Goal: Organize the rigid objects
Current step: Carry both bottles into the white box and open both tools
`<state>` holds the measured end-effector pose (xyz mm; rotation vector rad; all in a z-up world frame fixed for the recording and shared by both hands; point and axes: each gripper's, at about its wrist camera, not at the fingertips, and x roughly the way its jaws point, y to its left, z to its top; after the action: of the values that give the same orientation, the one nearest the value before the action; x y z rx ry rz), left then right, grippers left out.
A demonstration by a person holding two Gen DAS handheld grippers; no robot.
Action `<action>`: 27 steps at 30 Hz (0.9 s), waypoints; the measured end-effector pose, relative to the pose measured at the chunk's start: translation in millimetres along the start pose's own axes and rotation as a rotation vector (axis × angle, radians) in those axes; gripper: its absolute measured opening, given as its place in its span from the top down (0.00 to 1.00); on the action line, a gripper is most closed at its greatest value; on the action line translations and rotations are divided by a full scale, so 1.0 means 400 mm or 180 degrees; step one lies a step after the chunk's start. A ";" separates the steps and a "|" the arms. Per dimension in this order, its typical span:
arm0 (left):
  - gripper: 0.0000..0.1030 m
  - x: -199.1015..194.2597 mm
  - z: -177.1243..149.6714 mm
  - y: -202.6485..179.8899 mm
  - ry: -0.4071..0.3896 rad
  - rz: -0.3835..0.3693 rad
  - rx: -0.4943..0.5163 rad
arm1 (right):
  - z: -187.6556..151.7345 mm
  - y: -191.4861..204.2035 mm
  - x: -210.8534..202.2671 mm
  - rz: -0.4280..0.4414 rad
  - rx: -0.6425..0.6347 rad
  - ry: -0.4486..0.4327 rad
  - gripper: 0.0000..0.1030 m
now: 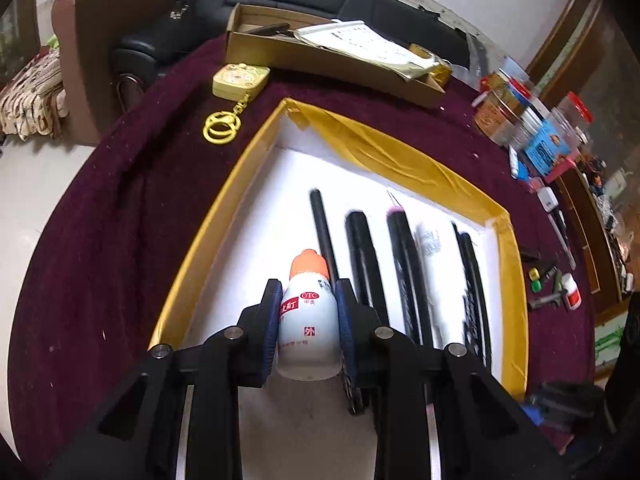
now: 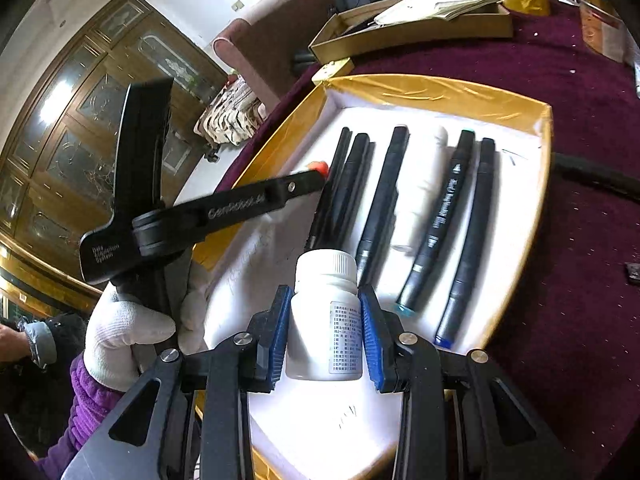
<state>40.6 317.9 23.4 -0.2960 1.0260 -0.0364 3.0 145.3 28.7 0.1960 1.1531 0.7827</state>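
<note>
Left wrist view: your left gripper (image 1: 307, 312) is clenched on the orange-capped white plastic dropper bottle (image 1: 306, 316), low centre, over the gold-edged white tray (image 1: 192, 252). Your right gripper (image 2: 325, 332) clasps the white screw-cap pill bottle (image 2: 326, 320). Placing is underway; next, set each beside the black marker pens (image 2: 384, 196).

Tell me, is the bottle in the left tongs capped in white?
No, the bottle between the left tongs has an orange cap.
</note>
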 end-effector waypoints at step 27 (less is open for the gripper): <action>0.45 -0.335 -0.174 0.185 -0.0996 -0.0659 -0.0577 | 0.164 0.119 0.239 -0.0195 0.0029 0.0314 0.71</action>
<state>-96.3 395.6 82.7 -0.5548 0.6858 -0.0817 55.8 257.6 10.1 0.1300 1.2503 0.7399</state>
